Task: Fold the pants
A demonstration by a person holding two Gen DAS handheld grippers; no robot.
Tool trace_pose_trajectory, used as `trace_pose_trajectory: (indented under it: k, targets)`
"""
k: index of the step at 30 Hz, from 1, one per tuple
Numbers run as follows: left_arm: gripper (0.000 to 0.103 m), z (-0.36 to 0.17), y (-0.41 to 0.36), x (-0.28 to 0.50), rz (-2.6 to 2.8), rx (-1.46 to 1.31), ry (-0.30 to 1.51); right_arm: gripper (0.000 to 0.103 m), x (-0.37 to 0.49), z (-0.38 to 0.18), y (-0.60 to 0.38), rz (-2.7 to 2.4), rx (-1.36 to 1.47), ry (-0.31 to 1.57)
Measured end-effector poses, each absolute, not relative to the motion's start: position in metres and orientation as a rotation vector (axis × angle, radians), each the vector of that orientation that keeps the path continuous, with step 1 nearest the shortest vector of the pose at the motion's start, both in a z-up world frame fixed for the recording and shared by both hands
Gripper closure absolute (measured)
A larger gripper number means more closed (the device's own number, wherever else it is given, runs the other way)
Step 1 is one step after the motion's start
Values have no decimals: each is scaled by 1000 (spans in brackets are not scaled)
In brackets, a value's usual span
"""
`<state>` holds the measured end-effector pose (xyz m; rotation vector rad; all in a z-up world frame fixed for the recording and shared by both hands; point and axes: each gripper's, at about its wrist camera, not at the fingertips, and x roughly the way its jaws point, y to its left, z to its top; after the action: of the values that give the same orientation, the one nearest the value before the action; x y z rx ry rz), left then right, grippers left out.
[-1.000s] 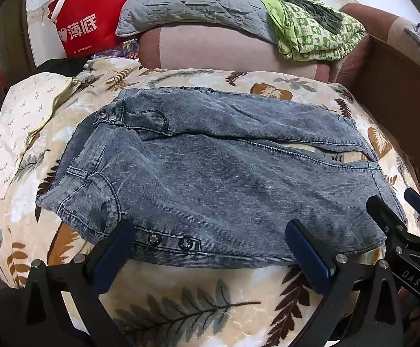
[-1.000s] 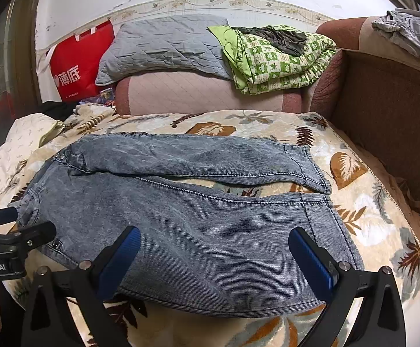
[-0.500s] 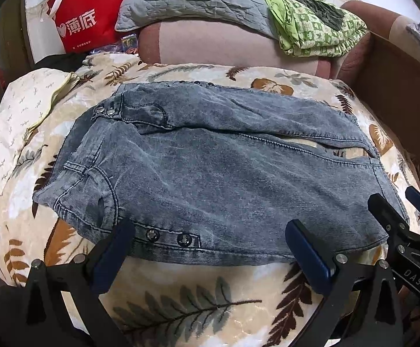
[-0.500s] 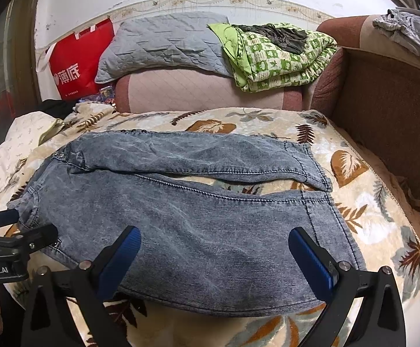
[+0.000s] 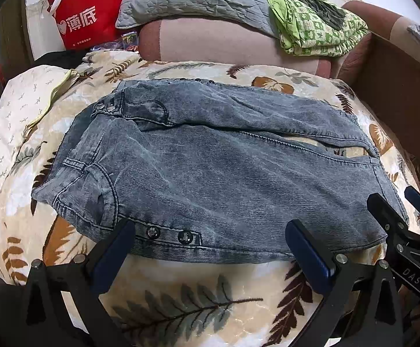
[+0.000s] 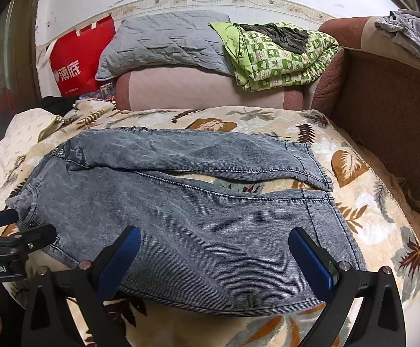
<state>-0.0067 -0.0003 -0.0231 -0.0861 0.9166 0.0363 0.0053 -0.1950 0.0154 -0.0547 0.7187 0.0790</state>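
home | leaf-print blanket (image 6: 267,121) | sofa (image 6: 383,92) | grey pillow (image 6: 166,37)

Red bag (image 5: 85,17) top cut off; print unreadable.

The pants (image 5: 224,167) are lying flat on the blanket (image 5: 181,295), waistband to the left, hems to the right; one leg is lying behind the other; the left gripper (image 5: 210,248) is sitting before the waist end, the right gripper (image 6: 214,253) before the hem end; a pillow (image 6: 166,40) and a quilt (image 6: 279,57) are resting on the armrest (image 6: 198,89) behind; a bag (image 6: 79,60) is standing left of the pillow.
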Motion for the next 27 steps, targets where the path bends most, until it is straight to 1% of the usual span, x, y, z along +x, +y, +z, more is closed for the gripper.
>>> trace_pose_trajectory:
  k: [8,13,17,21,27]
  targets:
    - [0,-24,2,-9,34,-86,925,0,5,14,-195,80,-56,721]
    - [0,-29,29,-16,14,-170,952,0,8,10,-203,89,-14,773]
    - [0,-41,77,-24,77,-289,969,0,2,4,-242,175,266,894]
    - [0,-51,129,-26,149,-425,962,0,-12,-22,-316,90,619,1018]
    - [0,-56,183,-12,224,-569,940,1,-11,-60,-403,-83,927,1059]
